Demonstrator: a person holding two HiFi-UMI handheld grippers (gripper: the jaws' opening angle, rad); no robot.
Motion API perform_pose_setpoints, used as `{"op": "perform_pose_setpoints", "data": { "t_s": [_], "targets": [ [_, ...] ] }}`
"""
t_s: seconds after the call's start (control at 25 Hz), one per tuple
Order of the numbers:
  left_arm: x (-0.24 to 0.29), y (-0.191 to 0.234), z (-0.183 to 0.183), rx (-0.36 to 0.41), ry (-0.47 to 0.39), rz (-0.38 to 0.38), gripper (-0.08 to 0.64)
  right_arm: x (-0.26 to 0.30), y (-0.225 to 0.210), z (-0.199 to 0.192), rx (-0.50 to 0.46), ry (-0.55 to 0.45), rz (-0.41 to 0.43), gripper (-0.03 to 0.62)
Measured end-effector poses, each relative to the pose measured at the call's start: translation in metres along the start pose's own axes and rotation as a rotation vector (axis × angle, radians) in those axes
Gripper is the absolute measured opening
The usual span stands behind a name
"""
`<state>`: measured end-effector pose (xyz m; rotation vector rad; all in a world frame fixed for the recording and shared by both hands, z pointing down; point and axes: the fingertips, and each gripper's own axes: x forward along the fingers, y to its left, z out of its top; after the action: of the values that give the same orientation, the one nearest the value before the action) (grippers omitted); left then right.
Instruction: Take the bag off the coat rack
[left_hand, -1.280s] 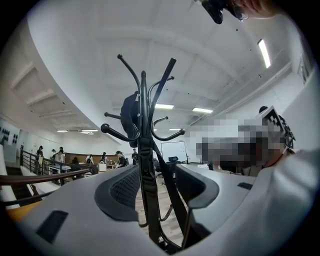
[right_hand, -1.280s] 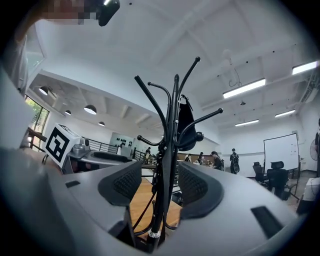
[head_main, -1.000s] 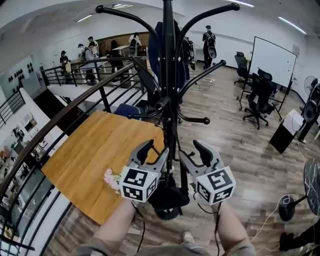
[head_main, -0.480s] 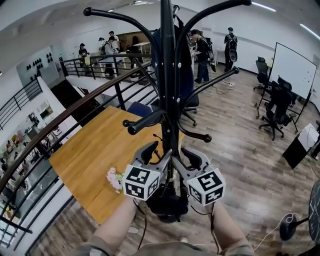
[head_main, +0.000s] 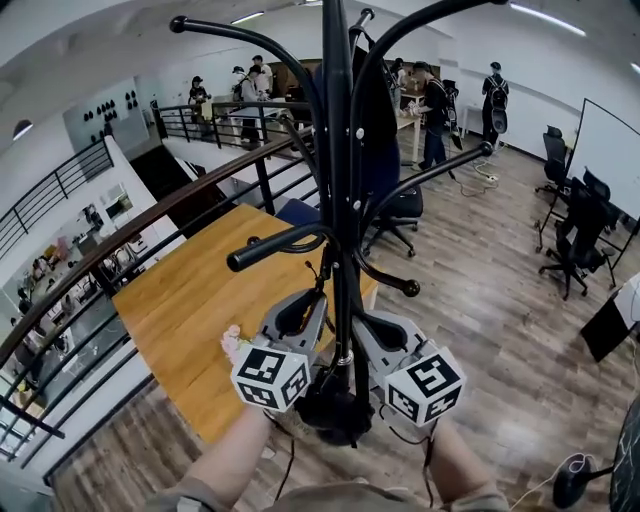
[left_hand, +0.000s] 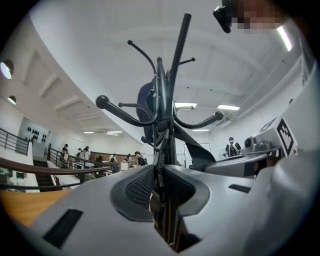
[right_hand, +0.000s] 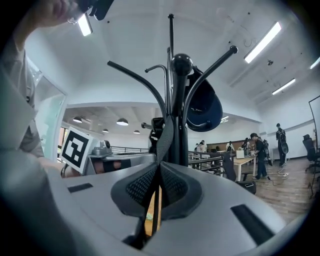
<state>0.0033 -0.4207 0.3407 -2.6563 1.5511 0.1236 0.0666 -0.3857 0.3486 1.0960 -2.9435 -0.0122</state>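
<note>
A black coat rack (head_main: 338, 150) rises right in front of me. Low on its pole hangs a black bag (head_main: 330, 408), partly hidden behind the grippers. My left gripper (head_main: 318, 302) sits just left of the pole; its jaws are closing and its pads press on a black bag strap (left_hand: 160, 145). In its own view the left gripper (left_hand: 159, 175) pinches that strap. My right gripper (head_main: 360, 320) sits just right of the pole. The right gripper (right_hand: 159, 172) is shut on a flat black strap (right_hand: 165, 135) that runs upward.
A dark blue item (head_main: 378, 120) hangs high on the rack. A wooden table (head_main: 190, 300) with pink flowers (head_main: 232, 342) is to the left, with a black railing (head_main: 120, 240) beyond it. Office chairs (head_main: 575, 260) and several people (head_main: 435, 105) stand farther back.
Both grippers have moved in toward the rack's pole. Their jaws have gone from wide open to closed on the bag's straps.
</note>
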Motion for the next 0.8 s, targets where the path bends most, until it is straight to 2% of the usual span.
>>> {"op": "perform_pose_setpoints", "data": {
  "t_s": [0.08,0.28,0.48,0.68,0.8],
  "targets": [
    [-0.003,0.008,0.005,0.000,0.002,0.033,0.064,-0.005,0.000,0.007,0.008,-0.014,0.013,0.032],
    [-0.011,0.013,0.018,0.027,0.012,0.050,0.064,-0.011,0.009,0.035,-0.010,-0.072,0.043,0.032],
    [-0.017,0.014,0.021,0.056,0.007,0.117,0.066,-0.015,0.014,0.046,-0.037,-0.076,0.081,0.032],
    [-0.030,0.014,0.024,0.111,0.013,0.131,0.066,-0.014,0.028,0.046,0.019,-0.070,0.128,0.032],
    [-0.036,0.011,0.021,0.091,0.030,0.099,0.066,-0.015,0.035,0.043,0.120,-0.065,0.172,0.032]
  ]
}}
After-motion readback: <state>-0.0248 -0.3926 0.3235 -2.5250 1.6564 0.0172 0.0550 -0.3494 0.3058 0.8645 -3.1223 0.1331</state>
